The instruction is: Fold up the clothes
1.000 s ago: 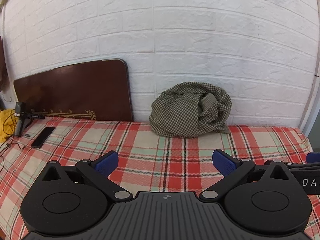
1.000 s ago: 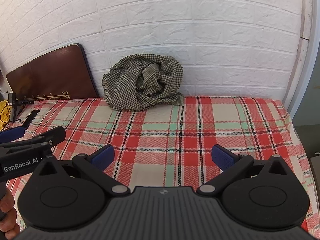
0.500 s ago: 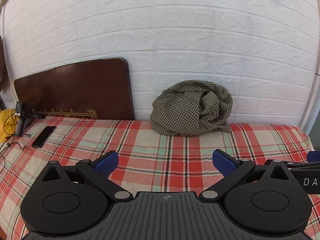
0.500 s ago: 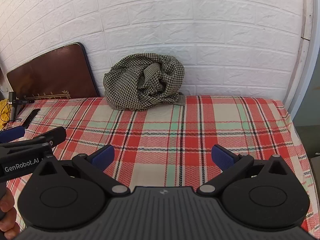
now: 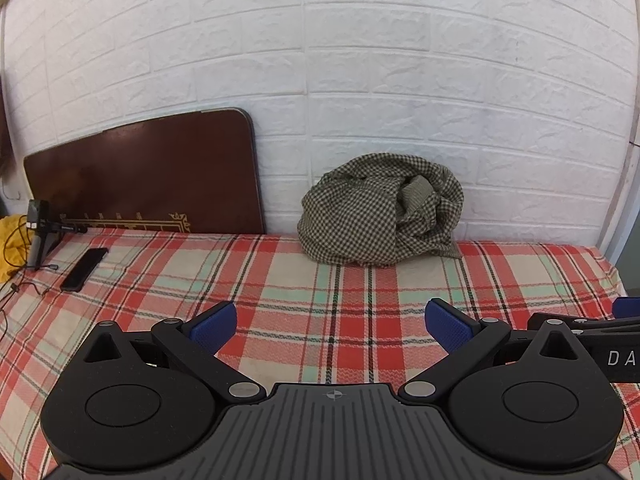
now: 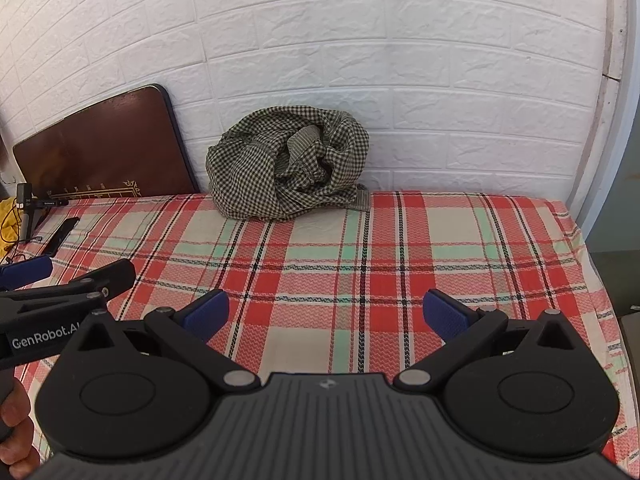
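At the far left edge of the bed a small black tripod stand (image 5: 38, 236) sits among loose cables, with something yellow behind it, and a dark phone (image 5: 84, 269) lies flat on the plaid sheet (image 5: 280, 276) just beside it. Behind them a dark brown board with gold trim (image 5: 152, 176) leans against the white brick wall (image 5: 360, 60).

The left gripper (image 5: 331, 326) hangs low over the near part of the sheet, its blue pads (image 5: 212, 325) spread wide with nothing between them. Ahead of it and a little to its right, the green checked garment (image 5: 380, 220) sits in a crumpled heap at the back of the bed, touching the wall, well apart from both tools. The heap is rounded with no clear long axis; a flat bit of hem sticks out at its lower right onto the sheet.

The right gripper (image 6: 326, 316) is level with its partner, jaws likewise wide apart and empty. From its camera the garment (image 6: 288, 168) lies ahead and slightly to the left, so the heap sits roughly between the two, neither plainly nearer. A hand (image 6: 14, 428) shows at the lower left of that view, holding the left tool's handle.

Folding has not begun: my judgement is that both tools must first travel forward to the wall and draw the bundle out onto open sheet
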### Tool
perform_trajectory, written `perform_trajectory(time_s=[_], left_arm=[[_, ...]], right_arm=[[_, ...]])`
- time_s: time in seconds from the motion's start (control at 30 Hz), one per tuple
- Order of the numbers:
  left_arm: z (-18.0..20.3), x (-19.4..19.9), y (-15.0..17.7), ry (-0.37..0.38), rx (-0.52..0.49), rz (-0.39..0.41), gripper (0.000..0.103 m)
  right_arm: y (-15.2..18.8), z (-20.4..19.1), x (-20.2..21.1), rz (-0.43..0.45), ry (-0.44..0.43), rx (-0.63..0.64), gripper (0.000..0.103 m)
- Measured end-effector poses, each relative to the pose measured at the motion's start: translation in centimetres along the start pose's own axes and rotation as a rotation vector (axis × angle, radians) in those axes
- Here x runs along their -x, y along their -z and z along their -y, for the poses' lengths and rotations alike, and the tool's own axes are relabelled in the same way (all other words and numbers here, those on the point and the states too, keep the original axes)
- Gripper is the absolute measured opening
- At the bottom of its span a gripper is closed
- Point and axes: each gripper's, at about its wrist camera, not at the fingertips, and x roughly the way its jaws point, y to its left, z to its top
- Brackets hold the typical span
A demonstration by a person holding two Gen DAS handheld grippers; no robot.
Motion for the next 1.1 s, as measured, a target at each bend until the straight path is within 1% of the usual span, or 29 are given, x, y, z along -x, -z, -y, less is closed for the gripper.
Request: perform_trajectory(time_s=[0.53, 1.1], left_arm=[[0.0, -0.8, -0.1, 0.006, -0.005, -0.022, 0.103], [-0.3, -1.1, -0.5, 0.007, 0.006, -0.033, 0.103]], right_arm=[[-0.2, 0.0, -0.7, -0.009, 0.005, 0.000, 0.103], [-0.8, -0.7, -0.4, 0.020, 0.011, 0.040, 0.103]])
